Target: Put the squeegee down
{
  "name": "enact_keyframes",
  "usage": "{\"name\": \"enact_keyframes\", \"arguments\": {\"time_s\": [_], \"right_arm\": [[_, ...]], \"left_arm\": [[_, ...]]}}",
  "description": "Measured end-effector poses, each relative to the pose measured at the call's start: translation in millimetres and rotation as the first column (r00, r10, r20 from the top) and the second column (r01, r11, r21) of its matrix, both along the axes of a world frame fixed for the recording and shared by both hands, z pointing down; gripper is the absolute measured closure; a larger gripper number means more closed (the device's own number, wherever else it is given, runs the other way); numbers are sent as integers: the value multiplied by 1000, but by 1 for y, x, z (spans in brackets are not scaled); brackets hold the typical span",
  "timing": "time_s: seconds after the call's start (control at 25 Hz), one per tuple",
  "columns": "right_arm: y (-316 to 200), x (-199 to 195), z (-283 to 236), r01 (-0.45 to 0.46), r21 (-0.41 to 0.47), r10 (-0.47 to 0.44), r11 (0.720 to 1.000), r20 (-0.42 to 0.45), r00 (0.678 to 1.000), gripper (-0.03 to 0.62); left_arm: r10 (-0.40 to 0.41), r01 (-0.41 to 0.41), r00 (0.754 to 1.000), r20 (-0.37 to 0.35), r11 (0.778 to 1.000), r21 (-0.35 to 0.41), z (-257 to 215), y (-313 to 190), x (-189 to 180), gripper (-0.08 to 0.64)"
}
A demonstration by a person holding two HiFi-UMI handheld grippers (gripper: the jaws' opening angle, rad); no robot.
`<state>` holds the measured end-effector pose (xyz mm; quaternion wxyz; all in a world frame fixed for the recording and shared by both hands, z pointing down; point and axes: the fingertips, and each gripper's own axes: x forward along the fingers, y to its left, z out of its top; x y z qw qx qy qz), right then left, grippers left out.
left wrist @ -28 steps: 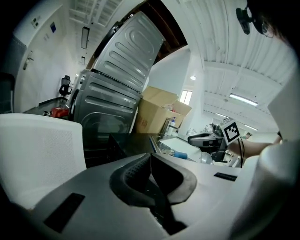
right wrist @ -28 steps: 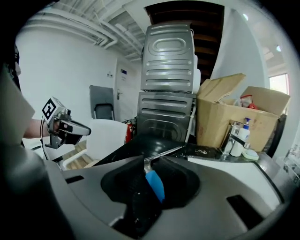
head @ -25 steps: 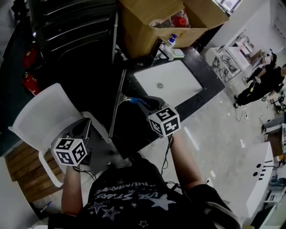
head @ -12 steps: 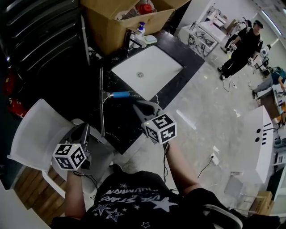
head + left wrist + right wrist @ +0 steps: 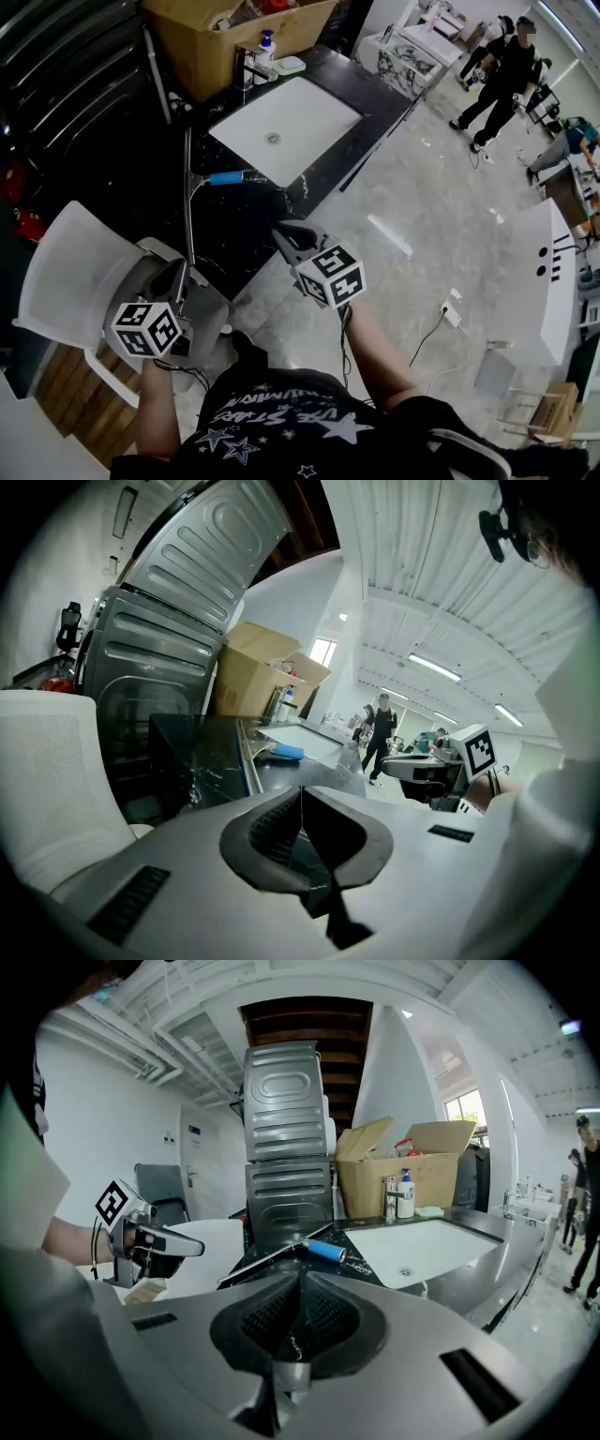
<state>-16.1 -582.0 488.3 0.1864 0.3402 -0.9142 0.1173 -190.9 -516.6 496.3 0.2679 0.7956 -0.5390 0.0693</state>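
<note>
The squeegee lies flat on the black counter (image 5: 244, 225), its blue handle (image 5: 225, 177) pointing toward the sink and its long blade (image 5: 188, 202) running along the counter's left edge. The right gripper view shows the handle (image 5: 326, 1251) and the blade (image 5: 267, 1263) ahead of the jaws. My right gripper (image 5: 281, 231) hovers near the counter's front edge, well short of the handle, shut and empty (image 5: 300, 1281). My left gripper (image 5: 178, 274) is over the white chair, also shut with nothing in it (image 5: 301, 794).
A white sink (image 5: 281, 127) is set into the counter, with a faucet and soap bottle (image 5: 267, 45) behind it and an open cardboard box (image 5: 234, 42) beyond. A white chair (image 5: 70, 258) stands at left. A person (image 5: 502, 75) stands on the tiled floor at far right.
My right gripper has let go of the blue handle, shut, and drawn back from the counter. The squeegee stays lying there. My left gripper has also pulled back.
</note>
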Motion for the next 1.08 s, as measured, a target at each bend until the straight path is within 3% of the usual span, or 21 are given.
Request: {"name": "enact_keyframes", "arguments": {"time_s": [0.56,1.08], "right_arm": [[87,66,7,12,-7,-12,1000,9,1000,538],[159,109,-2,4,-31,-4,999,-2,1000,538]], "left_arm": [[6,-6,1000,13,1000,14,-3,81,73,537],[19,-19,1000,-2,1000,-3,-9,146,114,537]]}}
